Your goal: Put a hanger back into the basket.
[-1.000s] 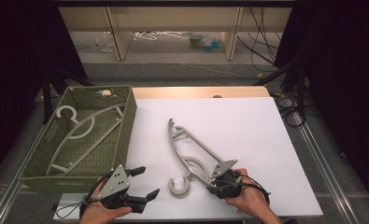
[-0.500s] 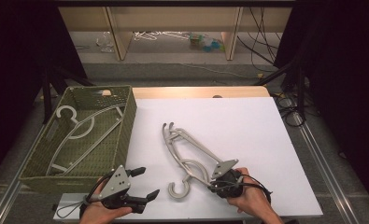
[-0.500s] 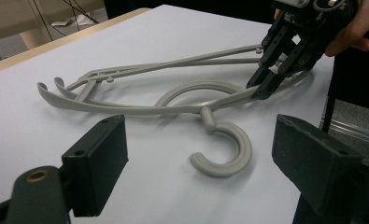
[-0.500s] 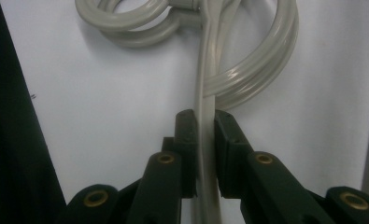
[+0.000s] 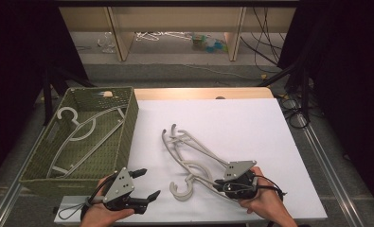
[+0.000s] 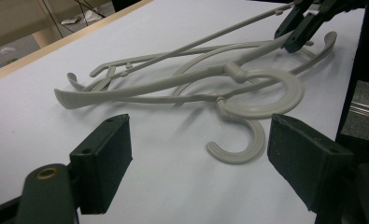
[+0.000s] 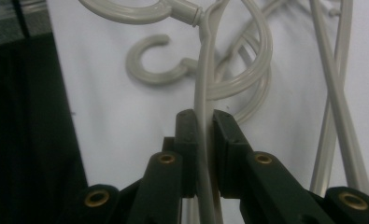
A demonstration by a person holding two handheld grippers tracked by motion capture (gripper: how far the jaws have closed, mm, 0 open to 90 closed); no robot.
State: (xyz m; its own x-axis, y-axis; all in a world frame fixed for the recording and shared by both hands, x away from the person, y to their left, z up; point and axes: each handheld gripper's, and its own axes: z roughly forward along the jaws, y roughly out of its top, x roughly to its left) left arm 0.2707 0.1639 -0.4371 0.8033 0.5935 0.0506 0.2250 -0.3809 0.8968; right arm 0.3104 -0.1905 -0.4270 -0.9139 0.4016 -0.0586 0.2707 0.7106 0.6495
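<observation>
Your right claw [image 7: 203, 140] is clamped on the arm of a grey plastic hanger [image 5: 194, 161] near the counter's [image 5: 251, 123] front; your left claw [image 5: 144, 183] gapes wide, holding nothing.

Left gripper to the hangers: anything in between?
Nothing. The left gripper faces the hangers across bare white tabletop, plain in the left gripper view.

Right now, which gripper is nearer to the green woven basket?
Left. The left gripper hangs open just off the basket's near corner; the right gripper is farther across the white sheet, shut on a grey hanger.
</observation>
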